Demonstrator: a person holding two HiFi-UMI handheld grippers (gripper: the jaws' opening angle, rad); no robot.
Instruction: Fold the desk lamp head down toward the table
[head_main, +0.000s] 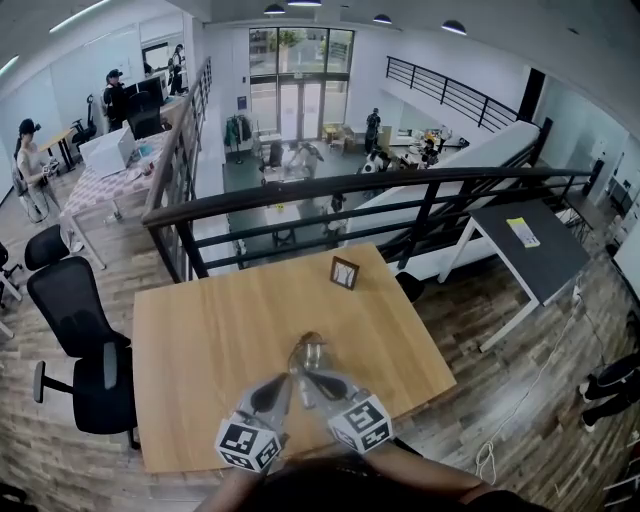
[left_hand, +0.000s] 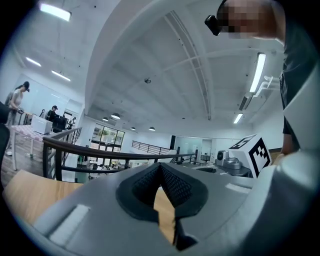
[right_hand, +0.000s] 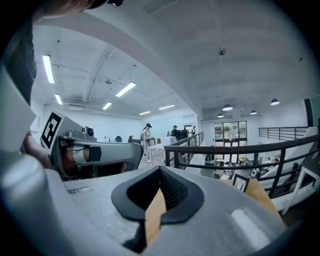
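Head view: left gripper (head_main: 293, 368) and right gripper (head_main: 318, 372) are held side by side over the near edge of the wooden table (head_main: 200, 330), tips almost touching each other, marker cubes toward the person. Left gripper view: the left gripper's (left_hand: 160, 167) jaws meet at the tips with nothing between them; only table wood shows through the slot below the pads. Right gripper view: the right gripper's (right_hand: 160, 172) jaws are likewise pressed together and empty, with wood showing through the same slot. Both tools look roughly level across the room toward the railing (head_main: 350, 190), not down at the tabletop, which reads as a carried or neutral pose and not an approach. The desk lamp is not visible in any of the three views, so its position and the head's angle cannot be recorded. The only item on the table is a small dark-framed square (head_main: 344, 272) standing near the far edge, also seen past the right jaw (right_hand: 241, 182); what it is cannot be told at this size. Judgement: the fold is either not begun or already finished, and the frames do not settle which. With both tongs closed and away from any object, nothing is being handled now.
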